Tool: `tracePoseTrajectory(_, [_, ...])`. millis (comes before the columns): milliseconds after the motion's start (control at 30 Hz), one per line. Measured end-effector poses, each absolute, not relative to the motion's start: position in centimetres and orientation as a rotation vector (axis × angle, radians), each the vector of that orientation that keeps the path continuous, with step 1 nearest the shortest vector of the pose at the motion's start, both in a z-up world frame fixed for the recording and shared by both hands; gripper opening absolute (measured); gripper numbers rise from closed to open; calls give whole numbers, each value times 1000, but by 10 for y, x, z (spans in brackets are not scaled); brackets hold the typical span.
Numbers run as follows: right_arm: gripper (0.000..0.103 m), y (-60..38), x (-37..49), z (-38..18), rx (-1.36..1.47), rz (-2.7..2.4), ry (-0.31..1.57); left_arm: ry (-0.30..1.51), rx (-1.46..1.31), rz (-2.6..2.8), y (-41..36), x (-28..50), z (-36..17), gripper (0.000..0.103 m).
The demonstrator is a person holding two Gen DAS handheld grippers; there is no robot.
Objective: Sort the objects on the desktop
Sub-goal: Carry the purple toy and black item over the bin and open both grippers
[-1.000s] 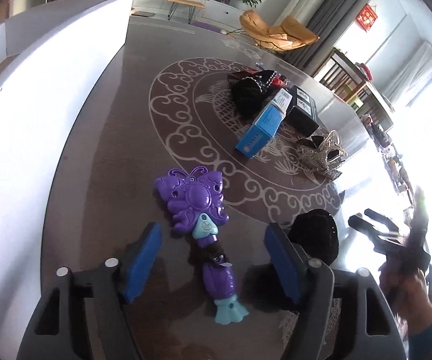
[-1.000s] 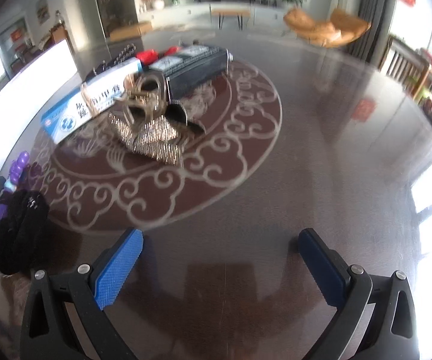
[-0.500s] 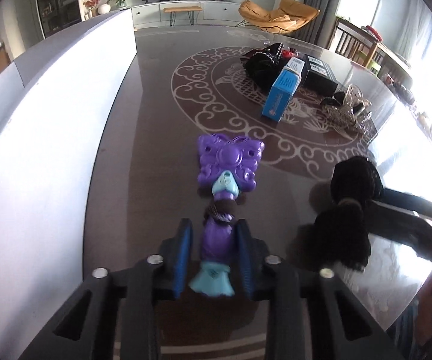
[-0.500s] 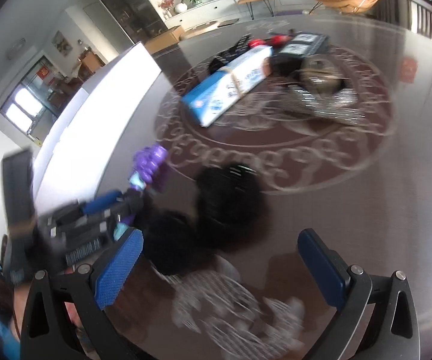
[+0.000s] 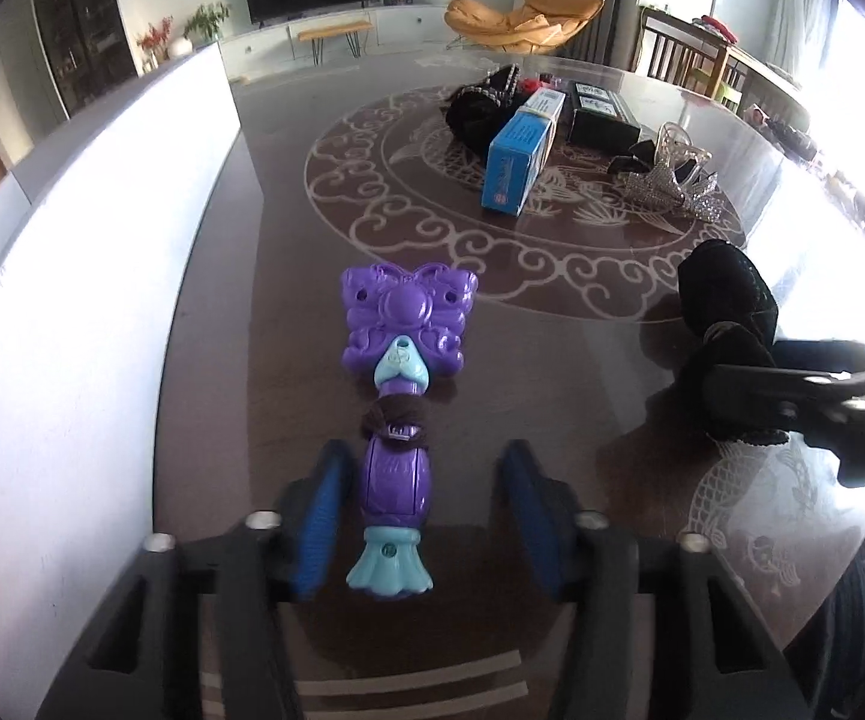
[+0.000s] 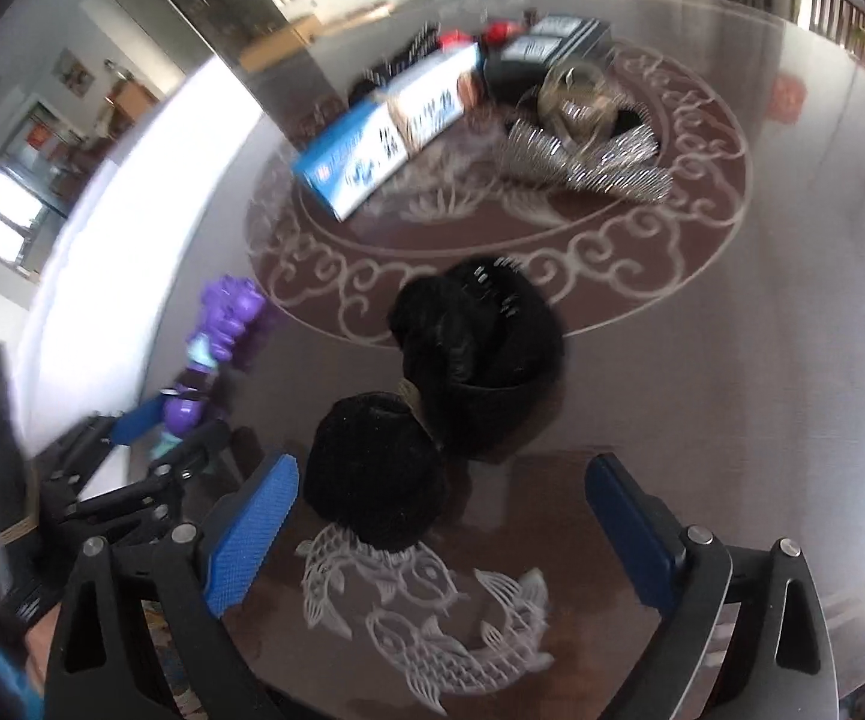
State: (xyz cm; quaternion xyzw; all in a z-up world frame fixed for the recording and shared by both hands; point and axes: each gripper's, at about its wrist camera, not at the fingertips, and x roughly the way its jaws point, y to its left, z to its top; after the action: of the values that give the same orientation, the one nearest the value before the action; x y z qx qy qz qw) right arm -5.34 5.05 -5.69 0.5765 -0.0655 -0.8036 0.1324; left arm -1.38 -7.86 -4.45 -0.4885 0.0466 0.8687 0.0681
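The left tongs point(image 5: 417, 510) are opening a little around the handle of the purple butterfly toy point(image 5: 402, 384) and do not press it; the toy lies flat on the table point(image 5: 288, 252), pointing straight away from them. The right tongs point(image 6: 438, 516) are wide open, with the black fuzzy thing point(image 6: 432, 396) just ahead and to their left. Only the right view shows that this thing has two round parts joined together.

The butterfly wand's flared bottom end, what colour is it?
Light turquoise blue, clearest in the left wrist view.
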Motion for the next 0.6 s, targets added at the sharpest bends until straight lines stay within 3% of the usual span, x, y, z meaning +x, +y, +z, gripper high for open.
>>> tracePoseTrajectory(33, [97,42,-55,-56,1637,-2378,-139,120,-1461,2625,-80,-14,-43,22])
tracePoseTrajectory(100, [72,26,-56,-53,1572,-2422,0,65,-1463,2628,-84,-14,-42,22])
tracePoseTrajectory(133, [52,22,-56,-52,1541,-2423,53,19,-1458,2630,-87,-13,-41,22])
tracePoseTrajectory(167, [48,23,-54,-50,1523,-2402,52,-35,-1443,2634,-91,-9,-39,22])
tracePoseTrajectory(600, [44,65,-36,34,1296,-2442,85,-315,-1132,2697,-110,32,43,22])
